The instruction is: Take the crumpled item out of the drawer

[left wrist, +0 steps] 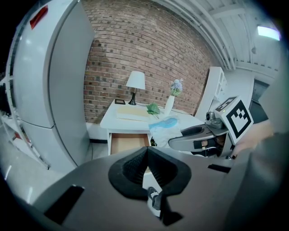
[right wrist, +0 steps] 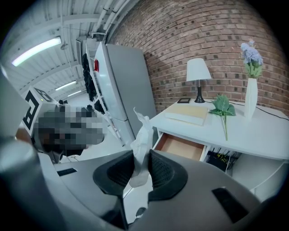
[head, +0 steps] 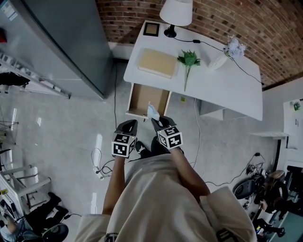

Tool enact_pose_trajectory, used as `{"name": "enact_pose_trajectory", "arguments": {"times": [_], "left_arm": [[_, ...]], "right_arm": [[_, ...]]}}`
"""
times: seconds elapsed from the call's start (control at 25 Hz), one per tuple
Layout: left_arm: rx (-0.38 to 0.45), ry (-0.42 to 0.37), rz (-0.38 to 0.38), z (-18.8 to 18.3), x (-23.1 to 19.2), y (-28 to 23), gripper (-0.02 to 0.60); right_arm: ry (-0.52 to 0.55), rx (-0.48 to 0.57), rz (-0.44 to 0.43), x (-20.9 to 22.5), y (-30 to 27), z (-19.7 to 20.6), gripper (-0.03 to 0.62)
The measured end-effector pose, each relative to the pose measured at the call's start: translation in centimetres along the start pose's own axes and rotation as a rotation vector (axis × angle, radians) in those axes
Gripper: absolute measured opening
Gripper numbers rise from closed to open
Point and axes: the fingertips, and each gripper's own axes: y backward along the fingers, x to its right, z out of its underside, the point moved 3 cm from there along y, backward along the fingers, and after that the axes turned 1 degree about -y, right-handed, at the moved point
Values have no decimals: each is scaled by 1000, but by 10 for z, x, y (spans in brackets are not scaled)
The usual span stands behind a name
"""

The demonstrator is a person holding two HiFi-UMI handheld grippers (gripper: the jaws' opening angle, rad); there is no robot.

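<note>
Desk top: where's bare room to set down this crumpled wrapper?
Widest bare patch: right half of the desk, between the green sprig and the right edge, in front of the cable. The open drawer is bare too. Crowded: back left, with lamp, frame, tan pad.

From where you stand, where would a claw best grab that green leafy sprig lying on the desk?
Probably the bare stem of the sprig, taken from straight above with the claw closing across it. It lies flat on the white desk, thin and straight, pointing toward the front edge, while the leafy head is bushy and would likely squash or slip.
</note>
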Motion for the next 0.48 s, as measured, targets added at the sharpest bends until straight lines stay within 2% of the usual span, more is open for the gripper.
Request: {"name": "enact_pose_trajectory", "arguments": {"times": [0.48], "left_arm": [[2, 3, 1, 1, -2, -1, 15]], "right_arm": [[26, -7, -25, -4, -4, 1, 106]]}}
